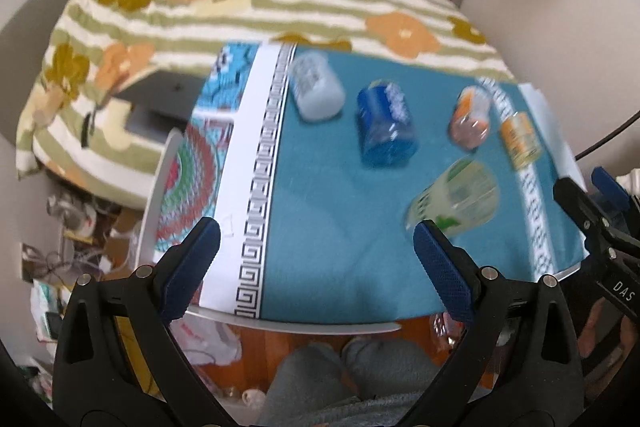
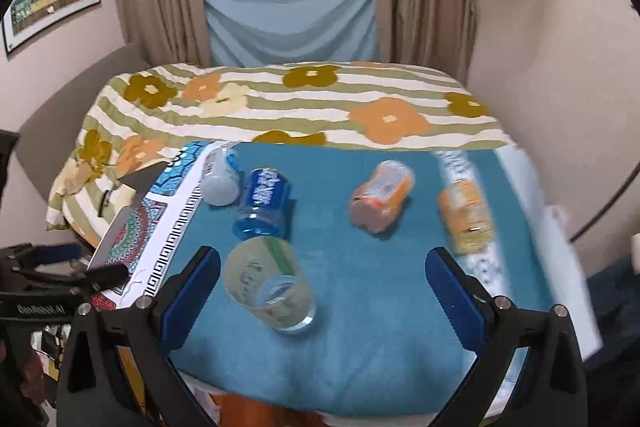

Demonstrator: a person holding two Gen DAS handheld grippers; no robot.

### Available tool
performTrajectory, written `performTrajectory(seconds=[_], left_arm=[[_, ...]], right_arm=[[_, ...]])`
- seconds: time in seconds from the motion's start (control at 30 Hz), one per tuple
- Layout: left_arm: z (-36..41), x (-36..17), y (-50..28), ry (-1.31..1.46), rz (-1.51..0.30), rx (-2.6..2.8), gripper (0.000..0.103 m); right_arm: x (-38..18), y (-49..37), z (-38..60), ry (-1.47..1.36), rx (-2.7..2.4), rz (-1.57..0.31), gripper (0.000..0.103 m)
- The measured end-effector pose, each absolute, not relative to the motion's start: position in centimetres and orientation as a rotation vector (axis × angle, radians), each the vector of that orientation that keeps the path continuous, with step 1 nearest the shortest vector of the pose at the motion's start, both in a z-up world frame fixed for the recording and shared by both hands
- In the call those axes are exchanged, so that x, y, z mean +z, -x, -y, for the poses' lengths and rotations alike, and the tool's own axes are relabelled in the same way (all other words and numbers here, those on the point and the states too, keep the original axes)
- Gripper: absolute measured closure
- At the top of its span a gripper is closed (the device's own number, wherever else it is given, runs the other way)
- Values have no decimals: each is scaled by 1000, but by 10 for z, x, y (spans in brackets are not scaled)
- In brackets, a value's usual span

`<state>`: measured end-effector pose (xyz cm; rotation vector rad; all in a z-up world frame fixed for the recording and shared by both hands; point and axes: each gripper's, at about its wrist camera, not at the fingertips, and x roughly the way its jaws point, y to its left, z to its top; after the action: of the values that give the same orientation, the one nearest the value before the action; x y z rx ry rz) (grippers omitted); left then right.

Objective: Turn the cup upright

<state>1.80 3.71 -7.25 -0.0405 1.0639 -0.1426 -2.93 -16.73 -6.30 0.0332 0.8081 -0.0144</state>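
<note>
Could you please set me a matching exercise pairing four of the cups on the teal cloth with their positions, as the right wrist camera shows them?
Things:
1. white cup
2. blue cup
3. pale green cup
4. yellow-orange cup

Places:
A. nearest the right gripper
B. by the cloth's right patterned border
C. far left, by the white border
D. between the white and green cups

Pairs: 1-C, 2-D, 3-A, 4-B

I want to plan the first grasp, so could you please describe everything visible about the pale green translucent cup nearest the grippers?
The pale green translucent plastic cup carries a green stripe and faint printing. It looks empty and lies tipped on its side on the teal tablecloth, its clear end facing the right-wrist camera. It sits at the front of the group, just before the blue printed cup; whether they touch is unclear. The right gripper has open jaws and does not hold it.
</note>
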Motion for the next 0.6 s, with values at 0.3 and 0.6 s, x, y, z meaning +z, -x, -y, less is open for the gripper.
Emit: performTrajectory(seconds=[0.3,0.6], left_arm=[[-14,-17,-4,14,-913,-148,1],[6,6,8,-25,-813,-168,1]], right_arm=[[-22,43,199,-30,-107,-839,1],[-10,56,212,-37,-156,-808,1]])
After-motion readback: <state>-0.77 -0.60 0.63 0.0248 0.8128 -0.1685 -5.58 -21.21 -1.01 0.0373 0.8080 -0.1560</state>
